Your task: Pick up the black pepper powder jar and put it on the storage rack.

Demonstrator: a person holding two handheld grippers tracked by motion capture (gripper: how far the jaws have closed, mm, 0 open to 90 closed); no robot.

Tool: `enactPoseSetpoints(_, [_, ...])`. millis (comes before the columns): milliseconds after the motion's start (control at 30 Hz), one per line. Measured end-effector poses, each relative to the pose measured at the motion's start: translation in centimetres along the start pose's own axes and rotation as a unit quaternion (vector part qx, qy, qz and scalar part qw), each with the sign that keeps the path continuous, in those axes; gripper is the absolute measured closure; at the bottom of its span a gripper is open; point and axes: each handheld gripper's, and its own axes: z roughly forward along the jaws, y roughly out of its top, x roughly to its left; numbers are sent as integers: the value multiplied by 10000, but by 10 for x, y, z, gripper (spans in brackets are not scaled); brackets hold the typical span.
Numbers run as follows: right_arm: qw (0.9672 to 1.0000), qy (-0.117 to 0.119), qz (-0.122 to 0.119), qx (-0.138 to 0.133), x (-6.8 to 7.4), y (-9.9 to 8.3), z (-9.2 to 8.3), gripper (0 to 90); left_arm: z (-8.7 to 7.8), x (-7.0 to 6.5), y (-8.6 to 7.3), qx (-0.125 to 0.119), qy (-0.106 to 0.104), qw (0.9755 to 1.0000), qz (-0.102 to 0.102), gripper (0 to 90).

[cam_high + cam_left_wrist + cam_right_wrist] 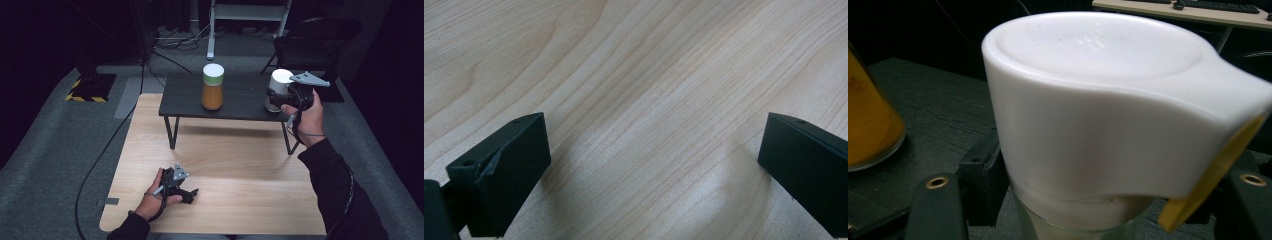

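My right gripper (pixel 281 101) has its jaws closed on the white-capped jar (pixel 277 90), which is at the right end of the small dark table (pixel 240 97). In the right gripper view the jar (pixel 1118 135) is very close: a wide white cap with a flat top and a lip that goes out to the right, with a yellow part under this lip. Below the cap I see a short piece of clear glass. What is inside this jar I cannot tell, because the cap covers almost all and the lower glass is cut off at the bottom edge. Whether the jar stands on the table or is lifted a little, I also cannot tell.

The second container, the orange jar (pixel 213 87), stands upright near the middle of the same dark table, well apart from the one I hold. It has a white cap with a green band under it, and it is filled with an orange-brown content almost up to the neck. In the right gripper view one part of its side (pixel 868 125) shows at the left edge.

My left gripper (pixel 181 188) rests low on the light wooden table (pixel 225 175), near the front edge. In the left gripper view its jaws stand wide apart, with bare wood grain (pixel 649 100) between them and no thing in them.
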Motion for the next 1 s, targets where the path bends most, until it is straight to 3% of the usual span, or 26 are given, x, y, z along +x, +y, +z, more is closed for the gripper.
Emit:
enactPoseSetpoints(600, [9997,87,171,-134,-7,-10,0,299,0,0,0,-1,-16,10000,27,4])
enactPoseSetpoints(1000, [9999,-77,-9,-115,1,-10,1,248,0,0,0,-1,-17,10000,29,4])
